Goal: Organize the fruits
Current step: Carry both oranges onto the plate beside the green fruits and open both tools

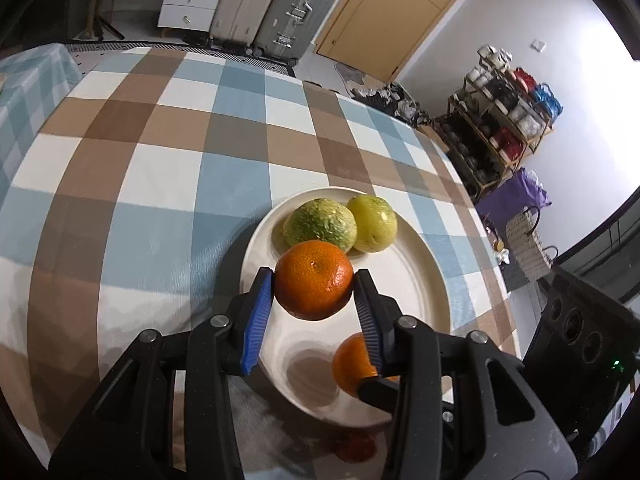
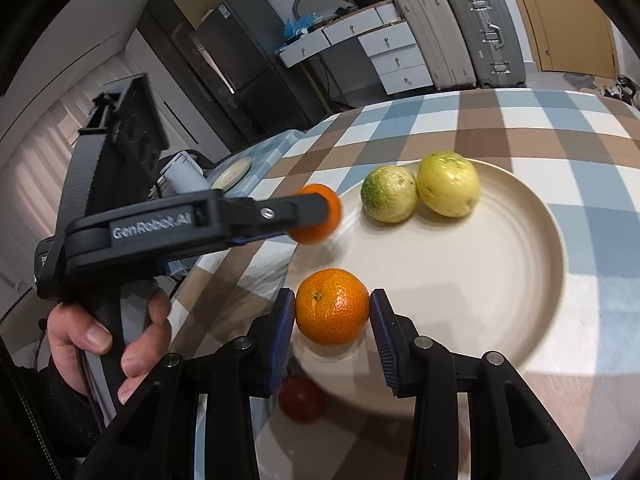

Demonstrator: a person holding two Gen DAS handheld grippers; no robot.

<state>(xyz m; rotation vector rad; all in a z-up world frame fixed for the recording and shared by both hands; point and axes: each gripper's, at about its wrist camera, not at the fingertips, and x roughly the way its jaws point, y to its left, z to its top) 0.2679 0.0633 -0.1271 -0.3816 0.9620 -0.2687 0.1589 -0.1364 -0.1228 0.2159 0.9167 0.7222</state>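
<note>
The left gripper (image 1: 314, 294) pinches an orange mandarin (image 1: 314, 278) between its blue pads, one pad on each flank of the fruit. The mandarin is nearly round, slightly squat, with no marked long axis; its stem dimple faces up and toward the camera. It hangs above the near left part of a cream plate (image 1: 420, 280) that sits on the checked counter (image 1: 160, 160).

The right gripper (image 2: 333, 312) likewise clamps a second mandarin (image 2: 332, 306), pads pressed on its left and right sides. This fruit is also squat and round, its small green stem scar turned up and slightly left. It sits over the plate's near left rim (image 2: 540, 308). In the right wrist view the left gripper (image 2: 320, 214) reaches in from the left, held by a hand (image 2: 100, 340), with its mandarin blurred over the plate's left edge.

On the far side of the plate lie two more fruits, touching each other: a rough green-and-yellow citrus (image 1: 320, 224) on the left and a smoother yellow-green one (image 1: 374, 224) on the right. A small red fruit (image 2: 302, 400) lies on the counter just off the plate's near edge, beneath the right gripper, out of focus.
</note>
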